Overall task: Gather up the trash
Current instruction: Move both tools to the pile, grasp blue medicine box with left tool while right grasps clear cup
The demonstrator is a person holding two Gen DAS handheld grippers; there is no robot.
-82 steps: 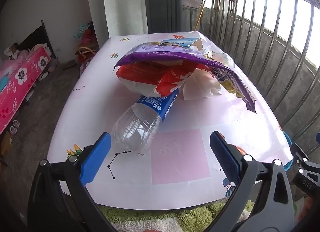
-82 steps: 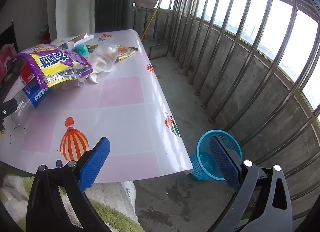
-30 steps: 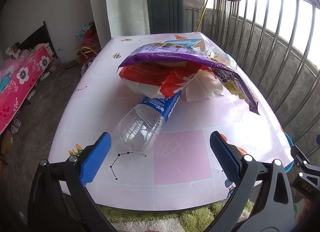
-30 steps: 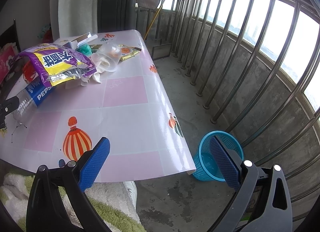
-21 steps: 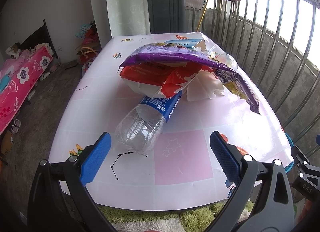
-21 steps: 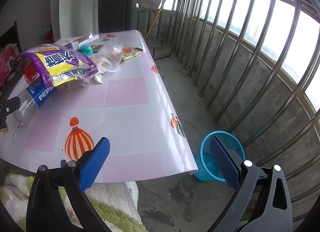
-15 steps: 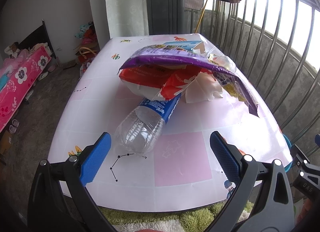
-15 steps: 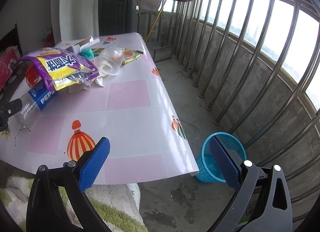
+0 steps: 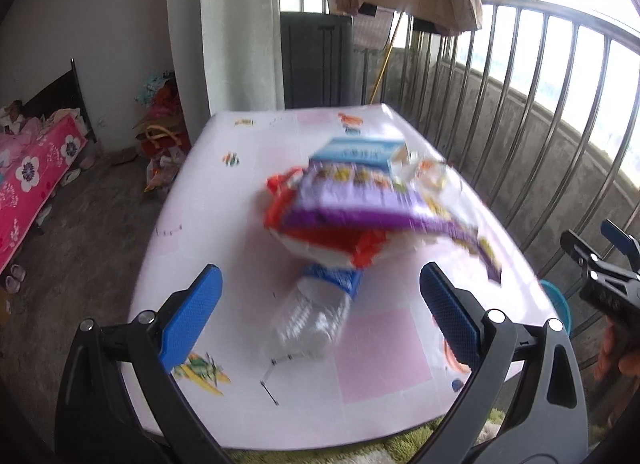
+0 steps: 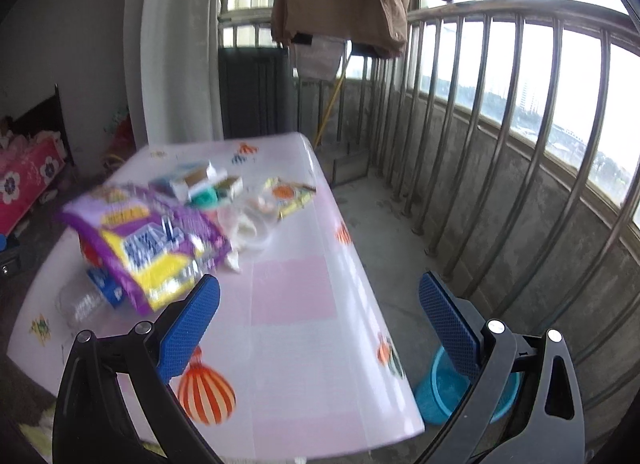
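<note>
Trash sits heaped mid-frame on the table [image 9: 248, 200], purple snack bag [image 9: 372, 200] atop a clear bottle [image 9: 316, 316]; both grippers [image 9: 320, 304] [image 10: 320, 312] hover wide and empty, so a careless grab risks rolling the bottle off.

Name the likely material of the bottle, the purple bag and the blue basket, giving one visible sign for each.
Bottle: clear thin plastic, see-through ribbed wall with a blue label. Purple bag: probably glossy plastic film; it creases and shows a silvery edge, though blur hides detail. Blue basket: apparently rigid moulded plastic, uniform blue; its texture is unclear.
</note>
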